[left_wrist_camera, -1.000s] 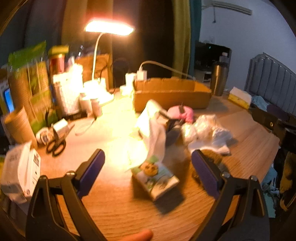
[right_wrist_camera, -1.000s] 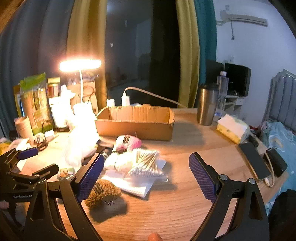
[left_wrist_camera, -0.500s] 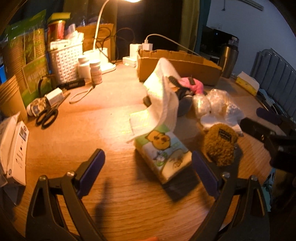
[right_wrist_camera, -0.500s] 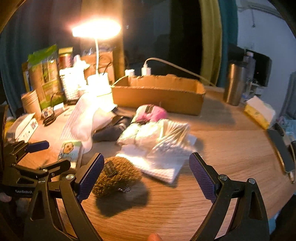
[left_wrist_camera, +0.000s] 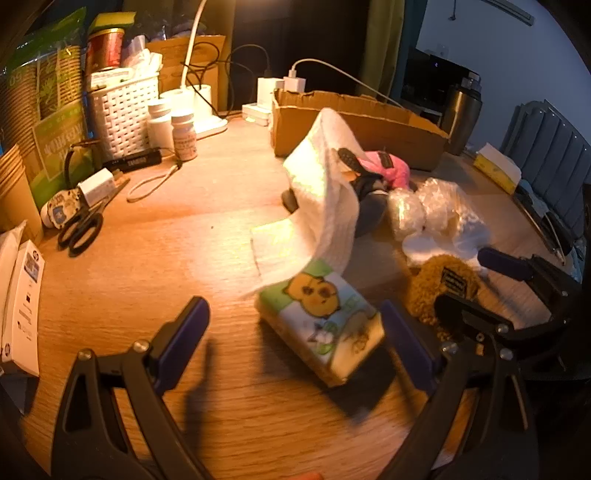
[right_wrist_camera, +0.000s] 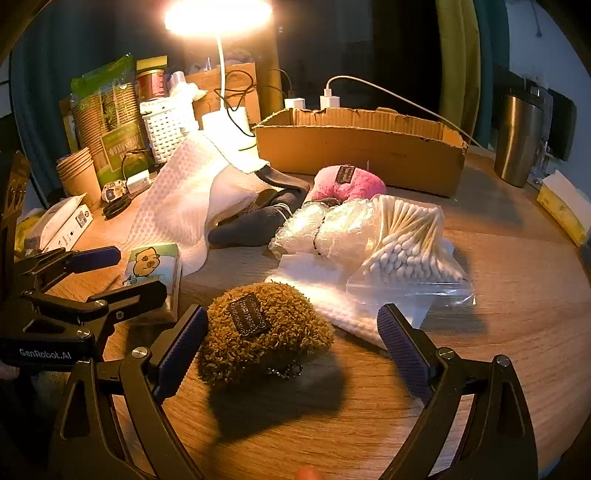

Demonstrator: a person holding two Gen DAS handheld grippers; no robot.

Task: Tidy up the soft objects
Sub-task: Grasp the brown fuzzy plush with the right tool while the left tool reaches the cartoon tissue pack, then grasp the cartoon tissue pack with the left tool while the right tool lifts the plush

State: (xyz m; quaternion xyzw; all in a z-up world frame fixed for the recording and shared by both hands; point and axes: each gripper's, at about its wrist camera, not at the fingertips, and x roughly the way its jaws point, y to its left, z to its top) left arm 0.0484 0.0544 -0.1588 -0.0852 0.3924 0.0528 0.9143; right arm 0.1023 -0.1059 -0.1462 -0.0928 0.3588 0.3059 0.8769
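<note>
A tissue pack with a cartoon animal (left_wrist_camera: 325,317) lies on the wooden table between the tips of my open left gripper (left_wrist_camera: 295,339). A brown fuzzy pouch (right_wrist_camera: 258,328) lies between the tips of my open right gripper (right_wrist_camera: 291,336); it also shows in the left wrist view (left_wrist_camera: 439,288). Behind lie a white towel (right_wrist_camera: 184,199), dark grey socks (right_wrist_camera: 255,221), a pink fuzzy pouch (right_wrist_camera: 347,181), clear wrapped bundles (right_wrist_camera: 325,229) and a bag of cotton swabs (right_wrist_camera: 410,240). An open cardboard box (right_wrist_camera: 362,147) stands beyond them.
At the left are paper cups (left_wrist_camera: 14,177), a white basket (left_wrist_camera: 125,107), pill bottles (left_wrist_camera: 184,133), scissors (left_wrist_camera: 81,229) and a white carton (left_wrist_camera: 22,302). A lit desk lamp (right_wrist_camera: 218,22) stands behind. A steel tumbler (right_wrist_camera: 517,136) and yellow tissue box (right_wrist_camera: 561,206) are right.
Both grippers have moved forward and down toward the table. The tissue pack now lies between the left tips, and the brown pouch between the right tips.
</note>
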